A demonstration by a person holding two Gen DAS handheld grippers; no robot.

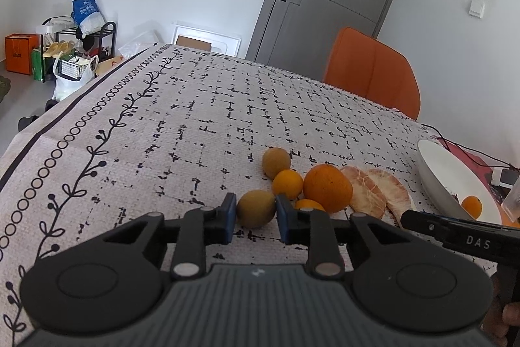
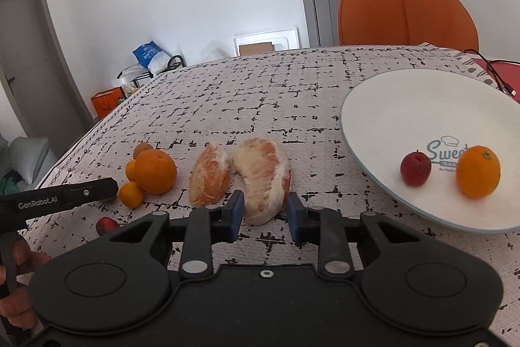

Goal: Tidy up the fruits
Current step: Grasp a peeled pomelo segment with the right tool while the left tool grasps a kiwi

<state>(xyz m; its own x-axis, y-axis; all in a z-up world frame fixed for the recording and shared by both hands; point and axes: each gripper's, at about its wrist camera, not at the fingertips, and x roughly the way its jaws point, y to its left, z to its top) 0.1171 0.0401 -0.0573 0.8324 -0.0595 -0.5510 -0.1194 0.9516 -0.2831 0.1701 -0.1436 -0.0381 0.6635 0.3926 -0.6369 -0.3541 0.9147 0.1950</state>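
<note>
Left gripper (image 1: 255,213): nearest the lens, blue pads clamped on a greenish-brown round fruit (image 1: 256,208) resting on the patterned tablecloth (image 1: 162,126).

Right gripper (image 2: 264,212): jaws drawn in against the near end of a large peeled citrus segment (image 2: 263,178), pads touching its sides; segment lies on the cloth.

Second peeled segment (image 2: 209,174): just left of the first, apart from the pads.

Cluster behind the left gripper: one large orange (image 1: 327,188), two small oranges (image 1: 287,183), a second greenish-brown fruit (image 1: 276,162), touching or nearly so.

Small red fruit (image 2: 106,225): on the cloth, partly hidden.

White plate (image 2: 390,106): right of the segments; holds a small red fruit (image 2: 415,168) and an orange (image 2: 477,171), side by side.

Orange chair (image 2: 406,12): beyond the far table edge.
</note>
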